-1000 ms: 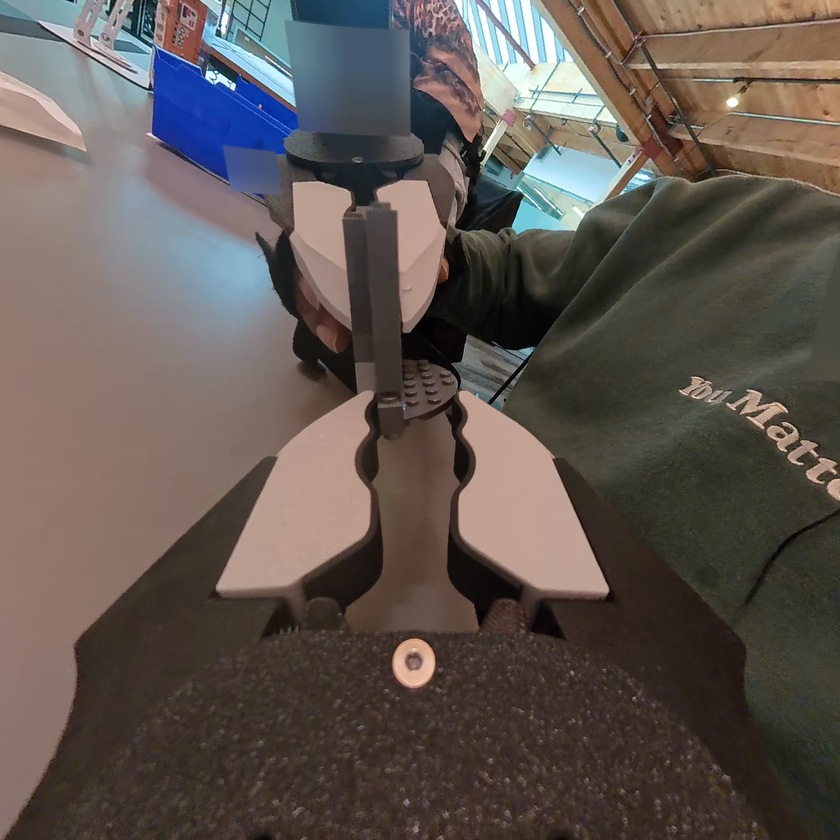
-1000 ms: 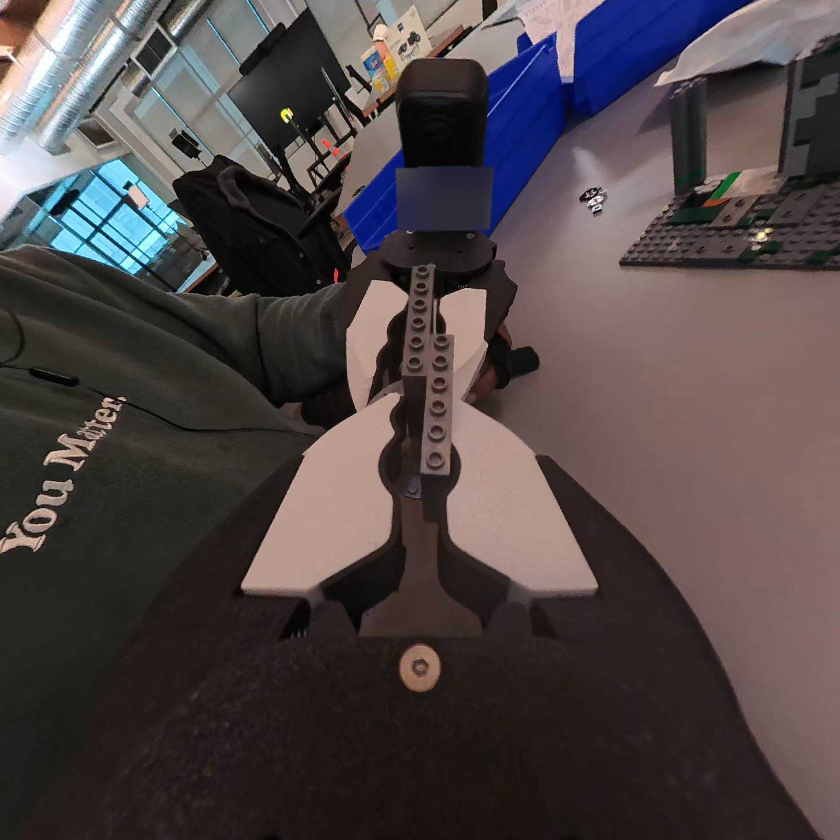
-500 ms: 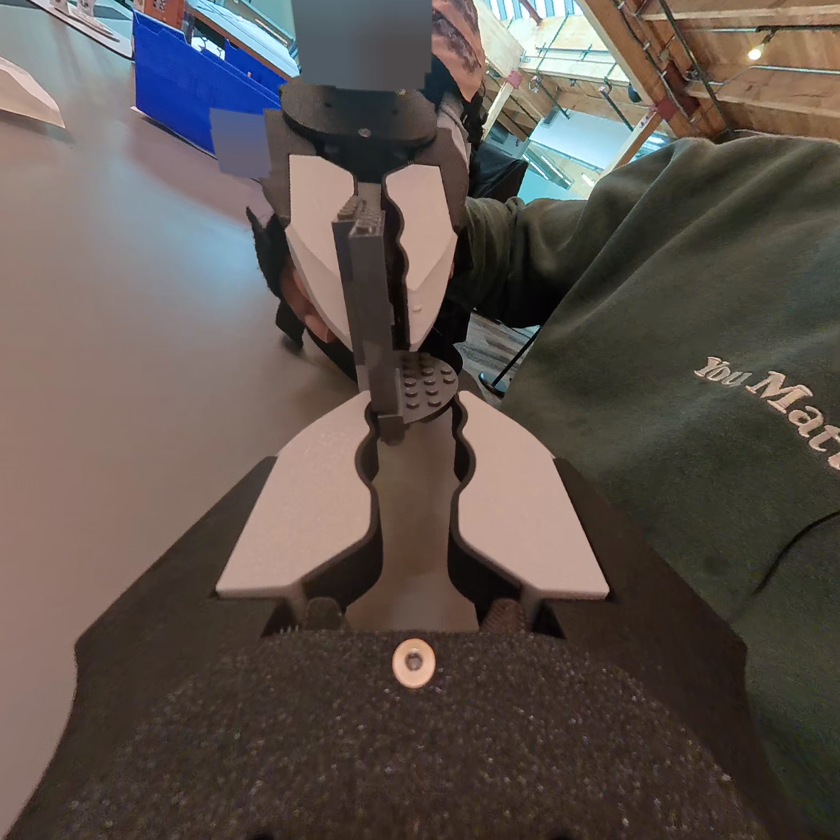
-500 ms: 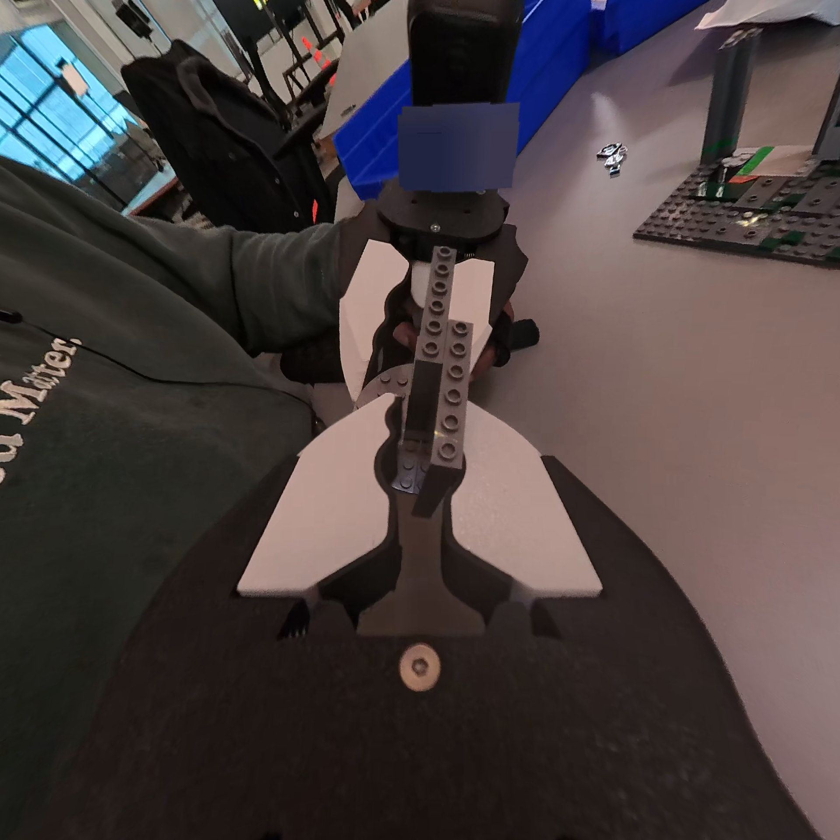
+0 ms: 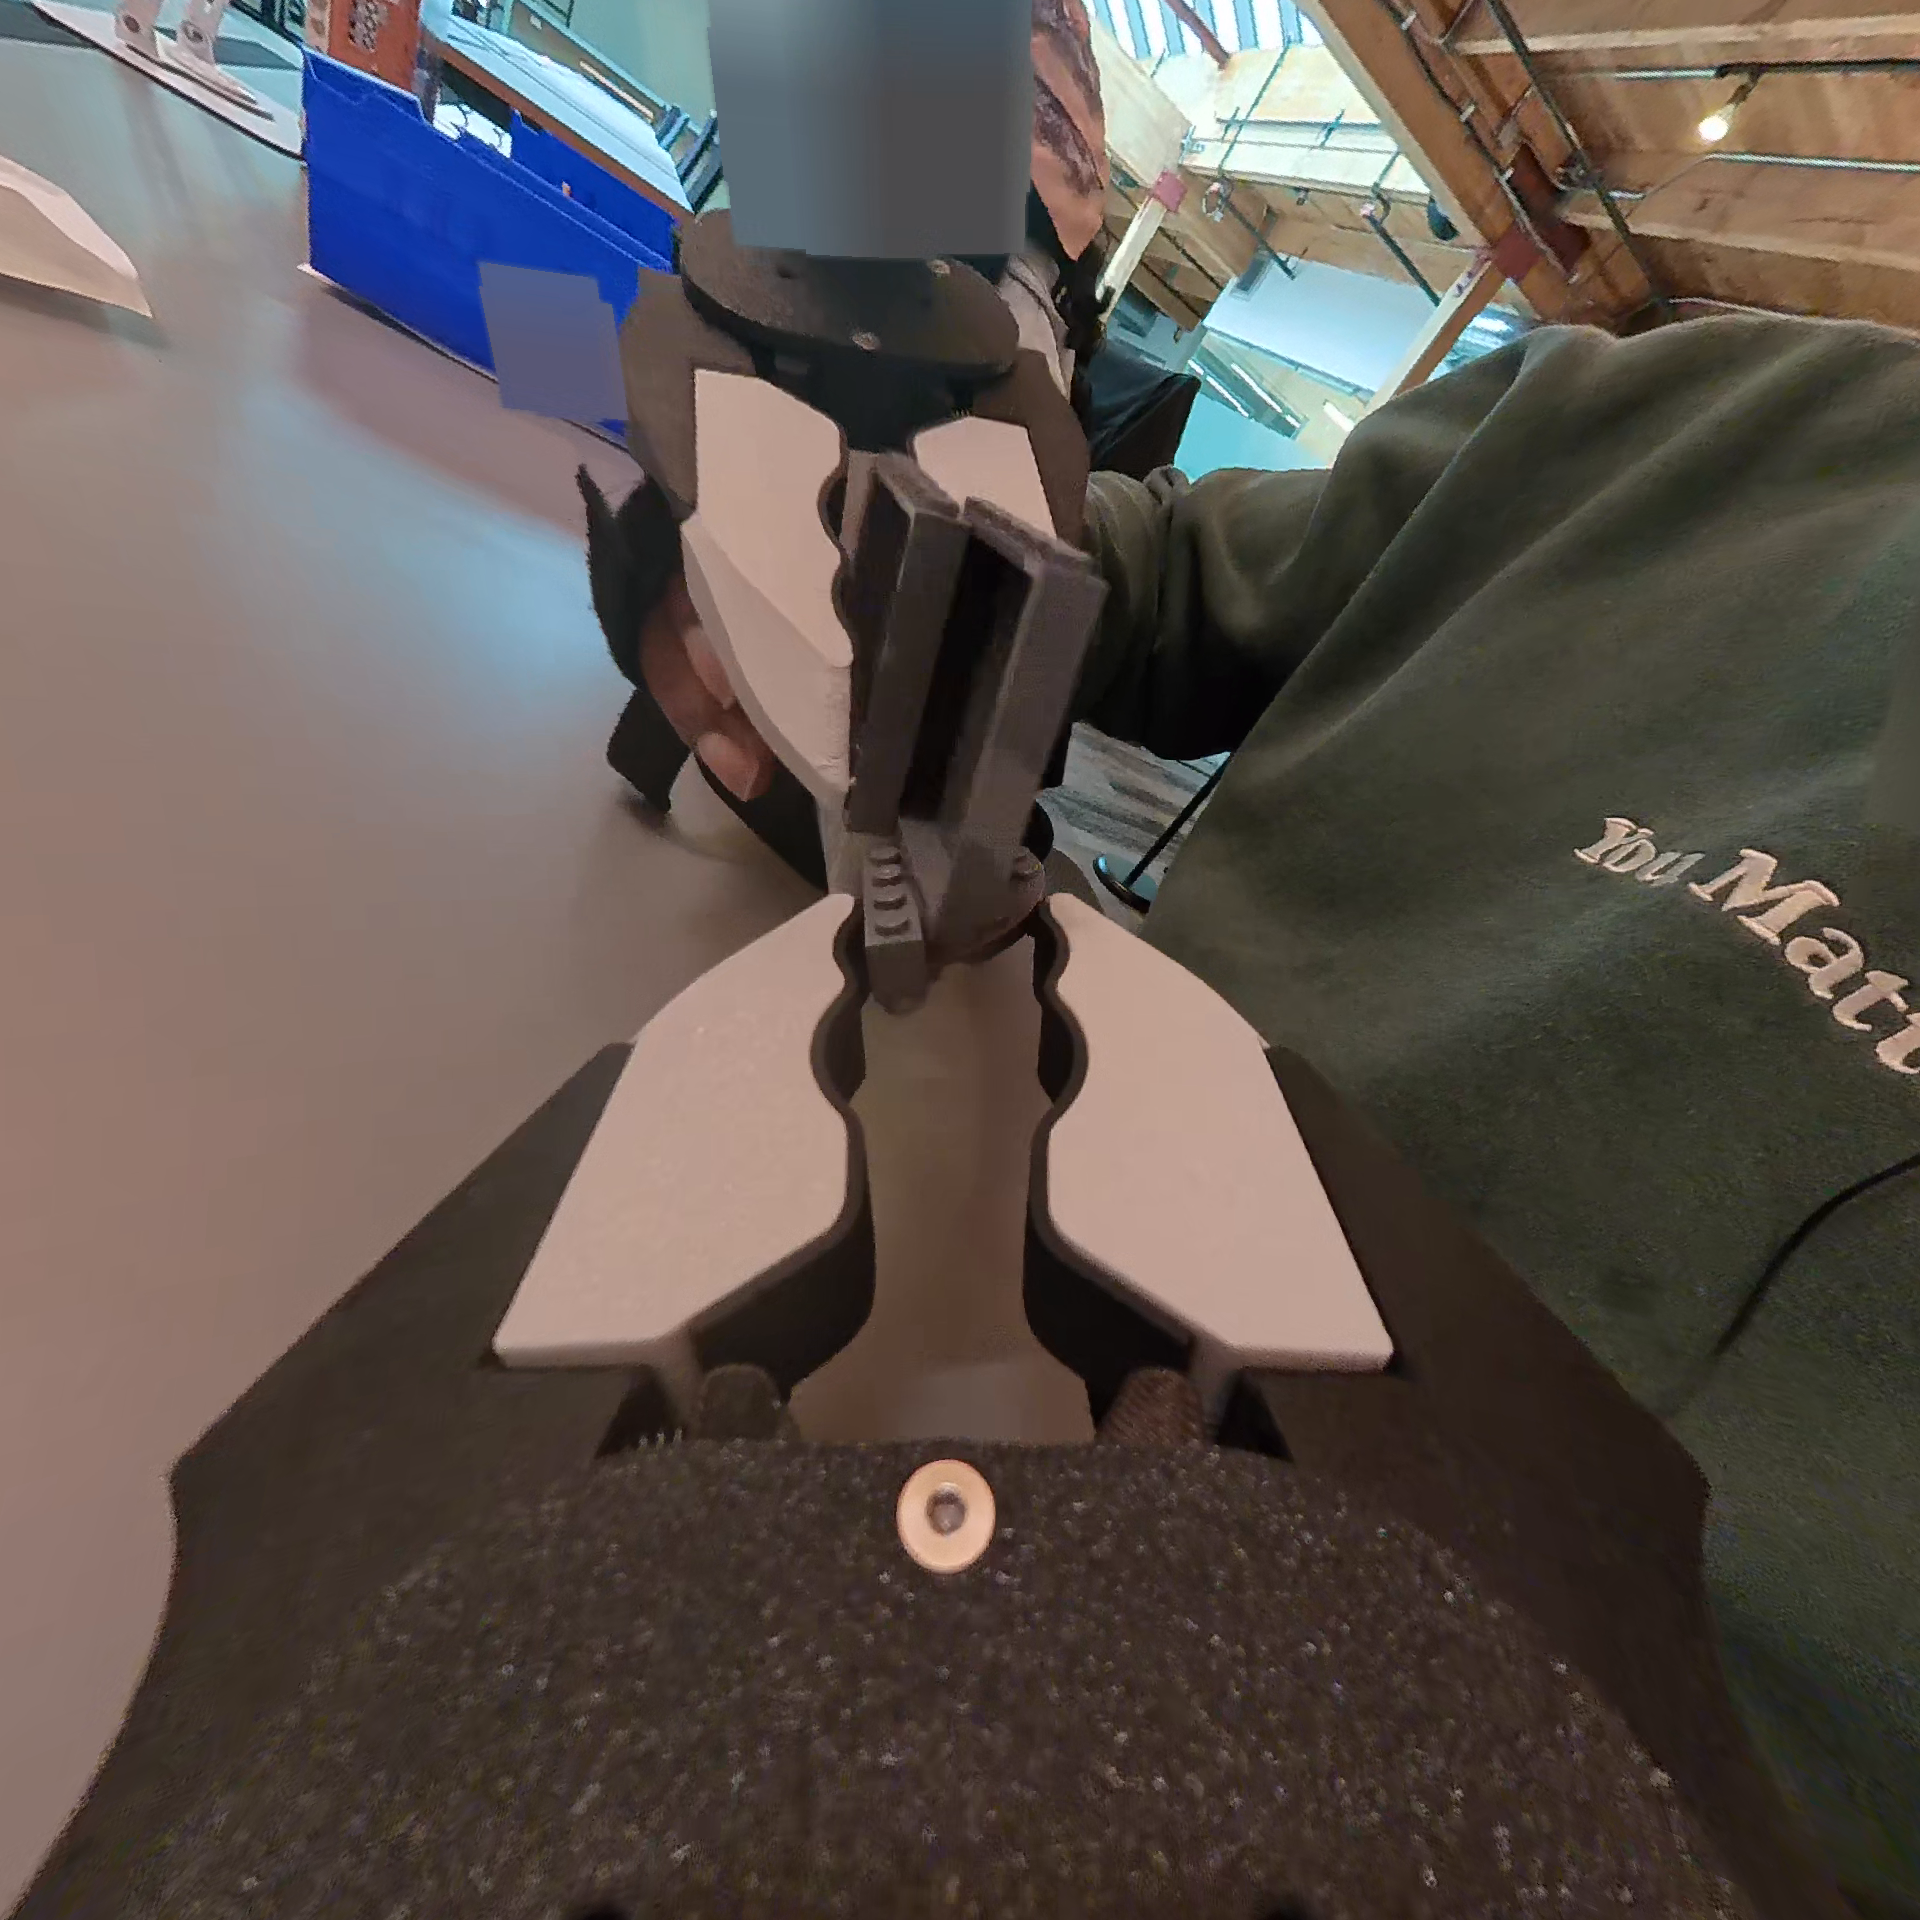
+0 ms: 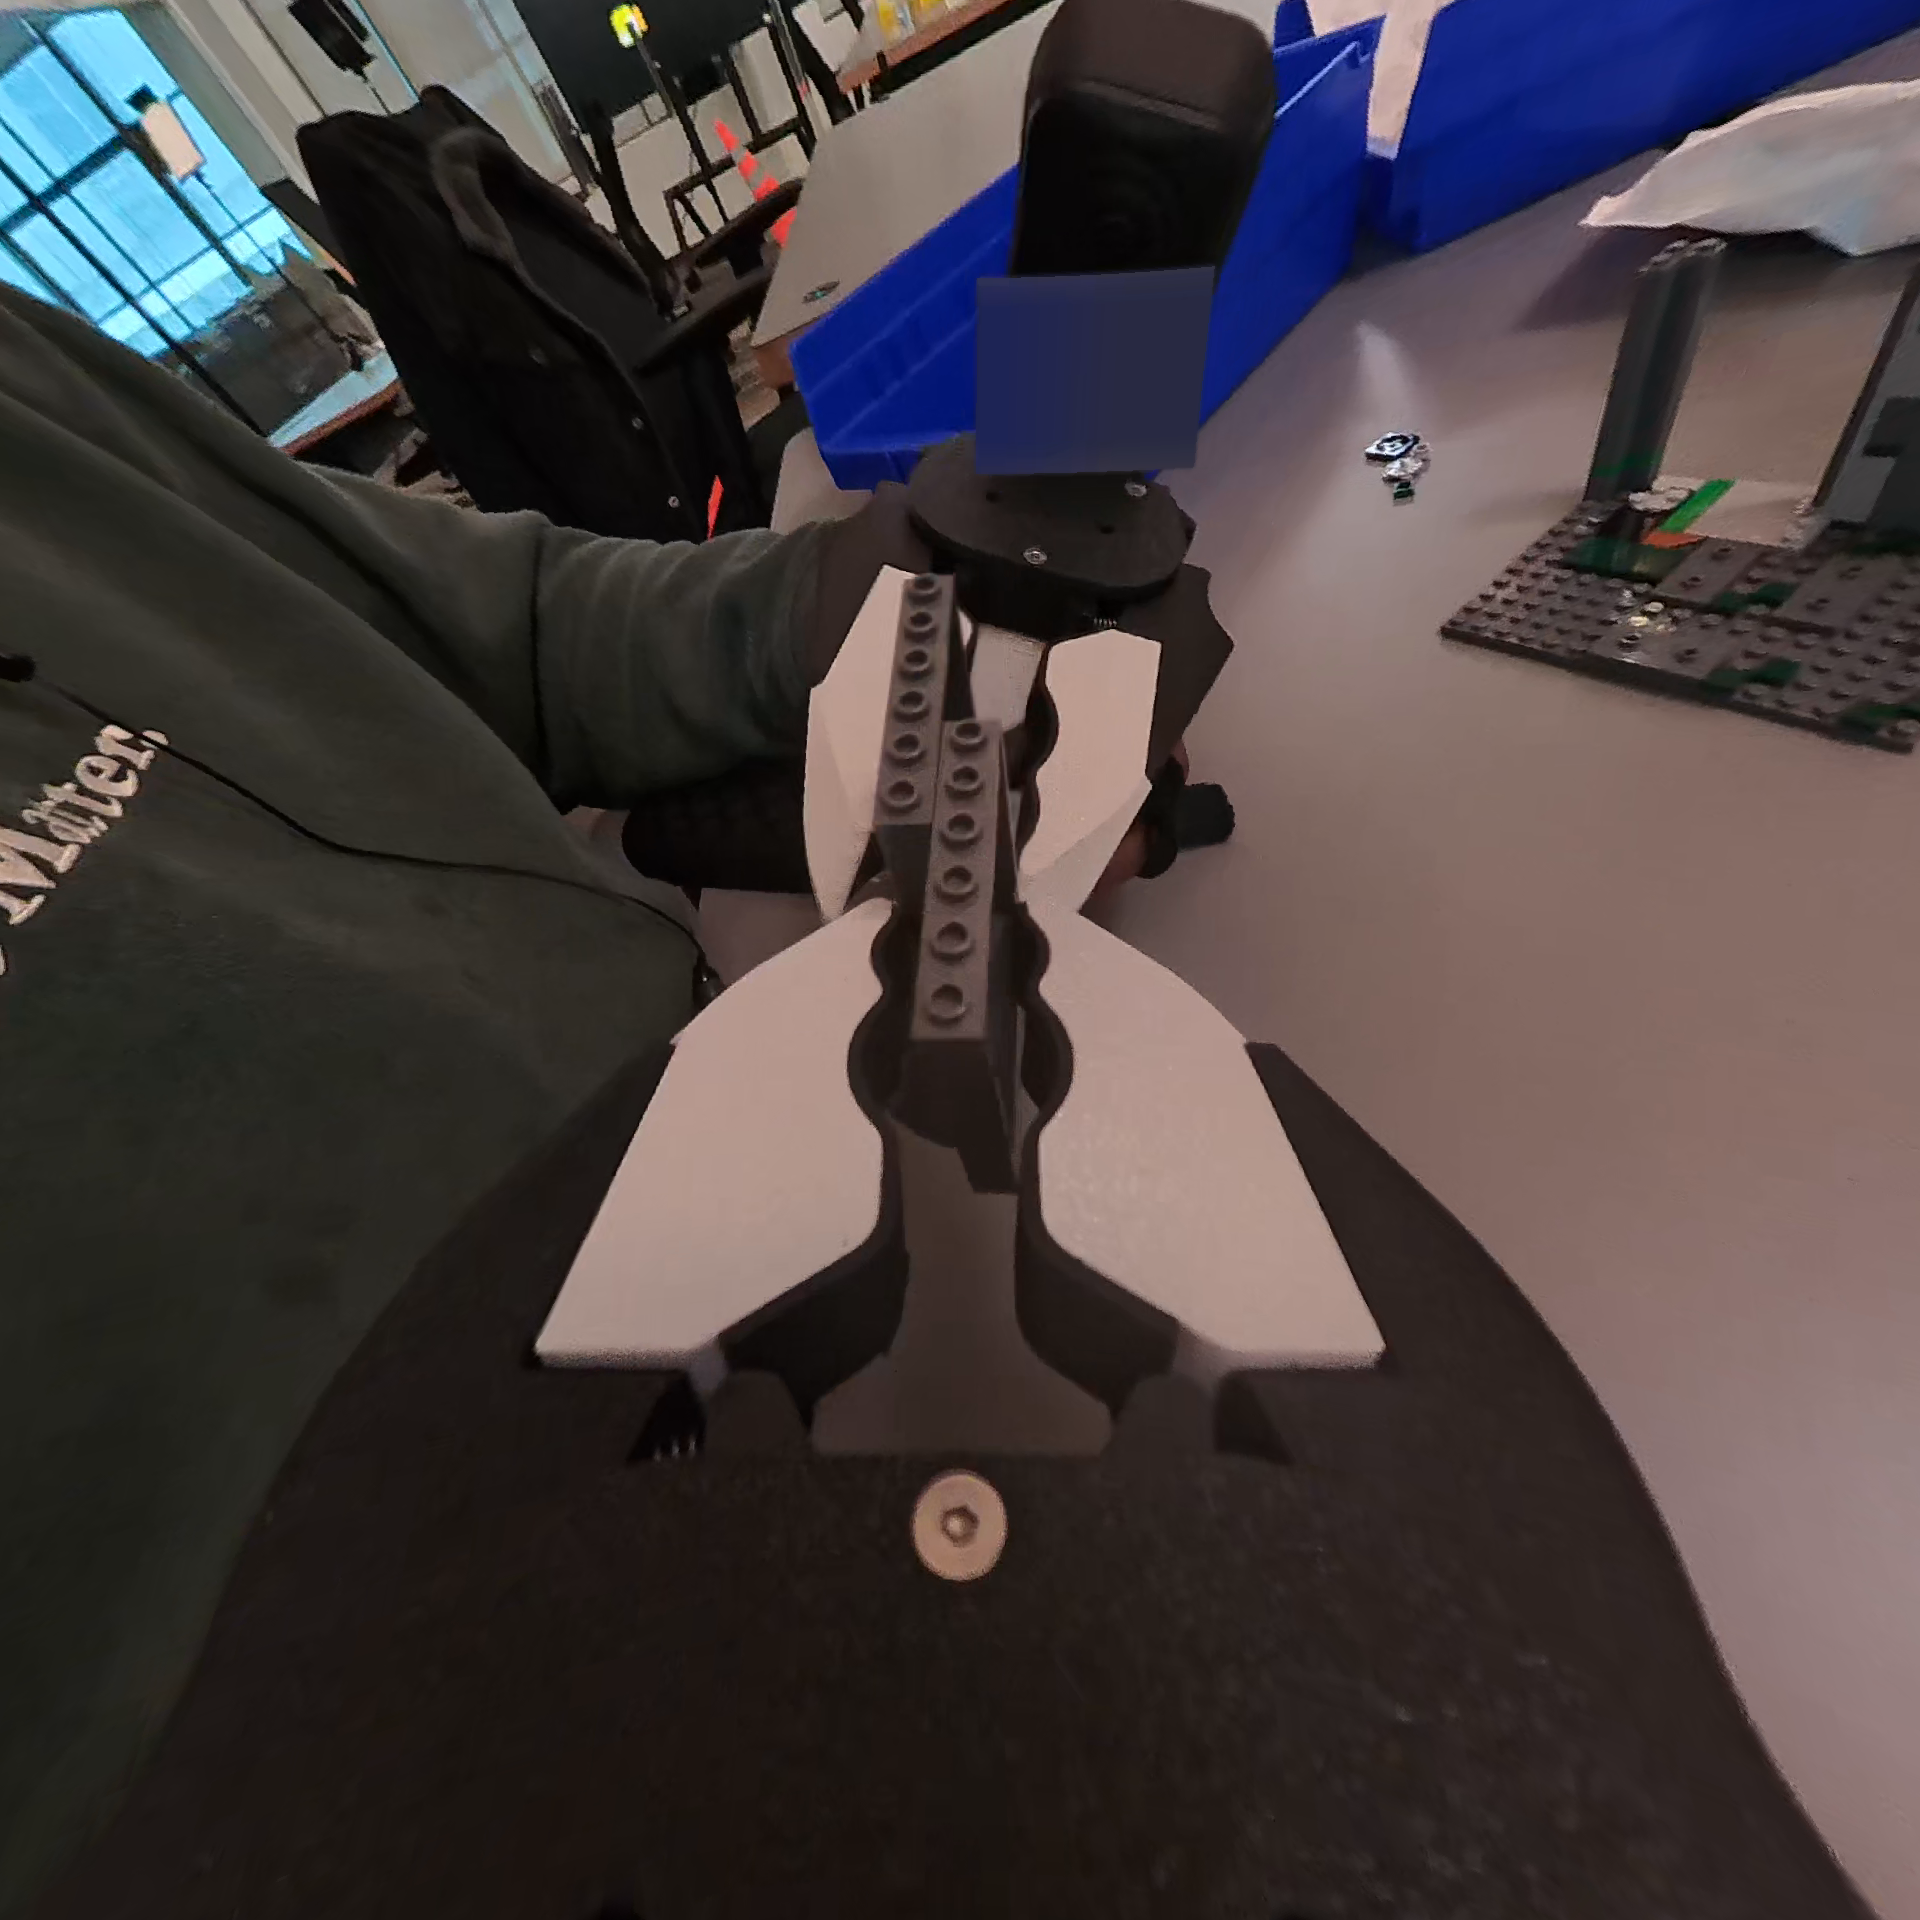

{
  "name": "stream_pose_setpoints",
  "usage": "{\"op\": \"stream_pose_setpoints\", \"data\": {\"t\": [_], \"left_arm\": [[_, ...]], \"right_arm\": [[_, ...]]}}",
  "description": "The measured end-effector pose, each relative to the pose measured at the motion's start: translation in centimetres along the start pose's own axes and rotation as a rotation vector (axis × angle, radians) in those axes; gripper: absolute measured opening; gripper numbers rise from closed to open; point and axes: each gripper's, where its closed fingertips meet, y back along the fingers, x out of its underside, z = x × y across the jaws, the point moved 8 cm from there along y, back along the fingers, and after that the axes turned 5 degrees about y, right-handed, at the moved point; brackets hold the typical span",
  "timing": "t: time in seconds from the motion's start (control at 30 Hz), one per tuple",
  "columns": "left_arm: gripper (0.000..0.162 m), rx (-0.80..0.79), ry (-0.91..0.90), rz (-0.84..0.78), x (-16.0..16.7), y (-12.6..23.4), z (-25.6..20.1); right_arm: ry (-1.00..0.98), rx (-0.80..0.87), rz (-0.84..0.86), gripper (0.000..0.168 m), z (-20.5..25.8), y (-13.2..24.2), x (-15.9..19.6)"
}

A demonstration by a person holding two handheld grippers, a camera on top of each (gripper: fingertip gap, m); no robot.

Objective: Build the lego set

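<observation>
A grey Lego assembly of two long studded bricks [image 6: 940, 862] is held in the air between my two grippers, which face each other. My right gripper [image 6: 951, 925] is shut on the long bricks. In the left wrist view the bricks [image 5: 966, 675] show their hollow undersides, tilted to the right. My left gripper [image 5: 943, 914] is shut on the lower end of the assembly, where a small studded piece [image 5: 894, 920] and a round plate [image 5: 992, 914] sit. A dark grey baseplate [image 6: 1662, 634] with grey towers [image 6: 1652, 364] lies on the table at the far right.
Blue bins [image 6: 1299, 260] and white paper [image 6: 1766, 177] stand at the back of the grey table [image 6: 1455, 1039]. Small loose pieces [image 6: 1397, 457] lie left of the baseplate. The person's green sweatshirt [image 5: 1558, 831] fills one side of each view. A black chair [image 6: 520, 343] stands behind. Less than 4 cm separates the two grippers' tips. From either gripper's tips it is about 25 centimeters to the dark grey baseplate [image 6: 1662, 634].
The grippers have come closer together and the assembly has turned. The long bricks now tilt and show their undersides to the left camera. The round plate has turned edge-on.
</observation>
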Motion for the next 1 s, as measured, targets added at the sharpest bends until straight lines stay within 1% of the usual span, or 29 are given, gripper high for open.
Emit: {"op": "stream_pose_setpoints", "data": {"t": [0.07,0.13,0.23,0.33,0.43,0.77,0.93,1.0], "left_arm": [[0.029,-0.013,-0.007,0.015,0.2,-0.2,0.1],[0.029,-0.003,-0.005,0.010,0.1,-0.1,0.0],[0.029,0.008,-0.016,-0.005,-0.2,-0.1,-0.3],[0.029,0.002,-0.019,-0.004,-0.1,0.0,-0.3],[0.029,-0.006,-0.020,0.008,0.0,0.0,-0.2],[0.029,0.003,-0.005,-0.007,-0.1,0.0,-0.2],[0.029,-0.028,0.055,-0.037,-0.2,0.2,0.5],[0.030,-0.064,0.094,-0.065,-0.4,0.3,1.0]], "right_arm": [[0.002,0.008,0.016,0.017,-0.1,-0.1,0.2],[-0.008,0.010,0.024,0.019,-0.2,-0.2,0.2],[-0.012,-0.011,0.083,0.024,-0.1,-0.5,0.5],[-0.021,-0.011,0.065,0.019,0.1,-0.7,0.5],[-0.087,-0.023,0.076,0.019,-0.1,-0.8,0.7],[-0.284,-0.111,-0.039,0.018,-0.8,-0.8,1.5],[-0.337,-0.082,-0.069,0.018,-1.4,-0.8,1.9],[-0.332,-0.058,-0.083,0.018,-1.7,-0.7,1.9]]}}
